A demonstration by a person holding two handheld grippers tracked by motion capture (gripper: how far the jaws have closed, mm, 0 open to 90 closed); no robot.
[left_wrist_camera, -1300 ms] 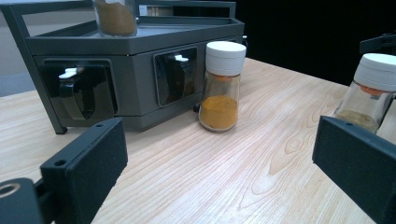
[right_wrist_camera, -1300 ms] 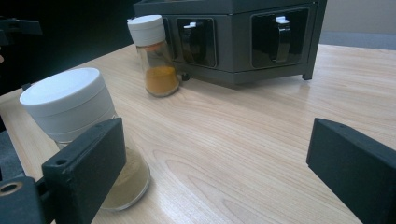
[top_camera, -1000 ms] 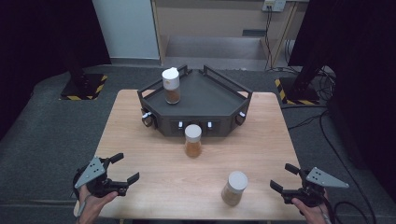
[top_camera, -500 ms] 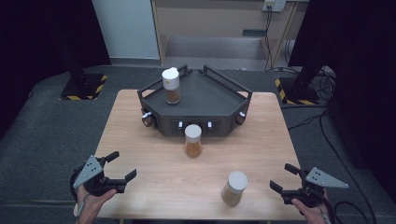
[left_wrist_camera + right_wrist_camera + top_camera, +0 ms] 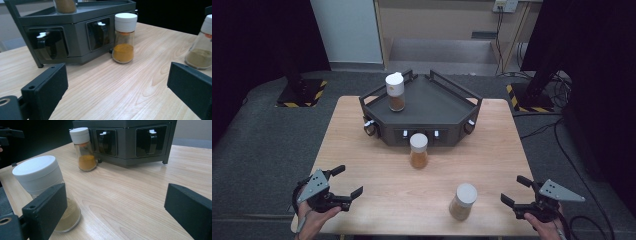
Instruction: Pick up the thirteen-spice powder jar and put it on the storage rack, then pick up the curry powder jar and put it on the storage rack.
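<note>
I hold both hand-held grippers, left [image 5: 347,181] and right [image 5: 510,190], open and empty at the table's [image 5: 362,145] near edge, the left having barely shifted, so the pale spice jar [image 5: 462,201] just left of my right one remains ungrasped.

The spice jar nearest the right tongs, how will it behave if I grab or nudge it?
The spice jar looks like clear glass, so probably rigid, smooth and breakable. It is only partly filled under a wide white lid, so likely light. Standing tall on a rounded base, it may tip if pushed high, then roll.
</note>
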